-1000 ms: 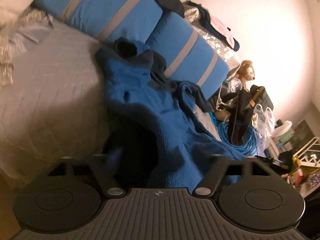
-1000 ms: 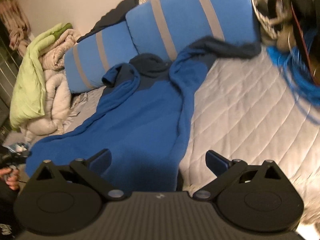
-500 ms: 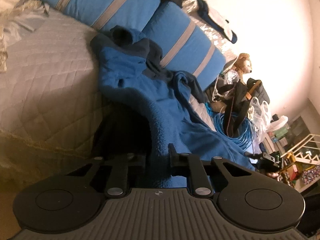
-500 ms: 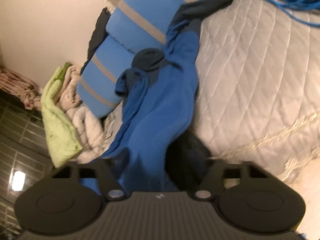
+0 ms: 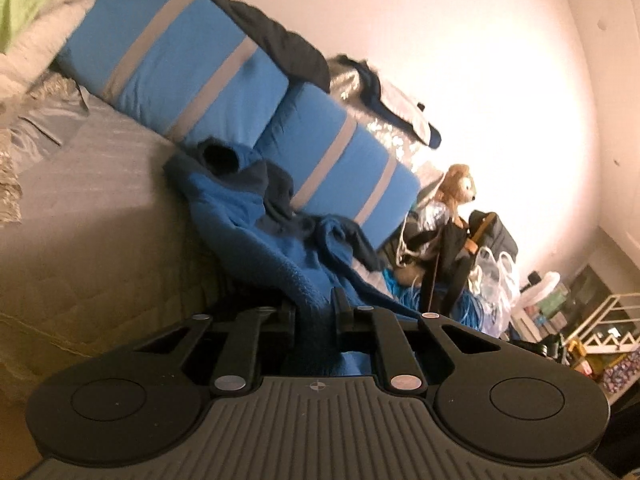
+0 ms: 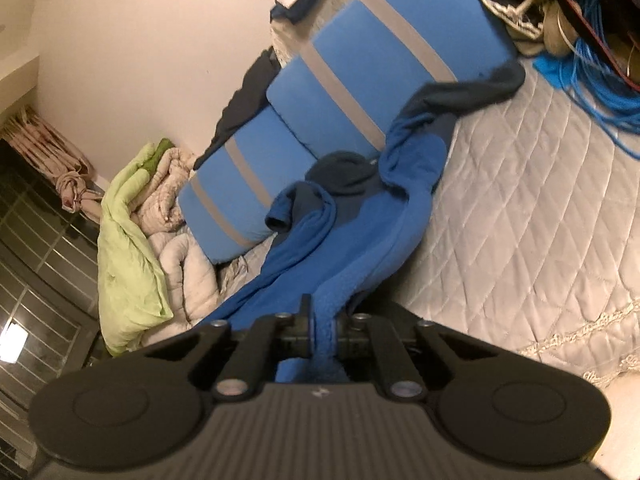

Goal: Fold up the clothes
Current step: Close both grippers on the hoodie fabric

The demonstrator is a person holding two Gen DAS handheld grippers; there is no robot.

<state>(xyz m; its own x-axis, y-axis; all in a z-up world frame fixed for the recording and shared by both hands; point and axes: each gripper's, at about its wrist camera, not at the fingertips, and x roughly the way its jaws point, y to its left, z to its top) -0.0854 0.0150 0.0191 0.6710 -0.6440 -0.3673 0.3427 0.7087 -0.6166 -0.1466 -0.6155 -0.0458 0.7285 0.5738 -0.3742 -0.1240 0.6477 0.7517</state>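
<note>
I have both tongs, left (image 5: 315, 312) and right (image 6: 322, 322), clamped on the near hem of the blue fleece (image 6: 360, 232); it lies lengthwise on the bed (image 6: 540, 208), stretching away toward the pillows (image 6: 360, 80)

A blue fleece garment (image 6: 360, 240) with dark navy collar and cuffs lies rumpled lengthwise on the bed (image 6: 520, 220), its top against the striped pillows (image 6: 360, 92).

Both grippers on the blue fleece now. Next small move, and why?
Probably lift both together and draw the hem taut. The left gripper and right gripper each pinch the blue fleece, which lies bunched and twisted on the quilt, sleeves tangled near the pillows.
</note>
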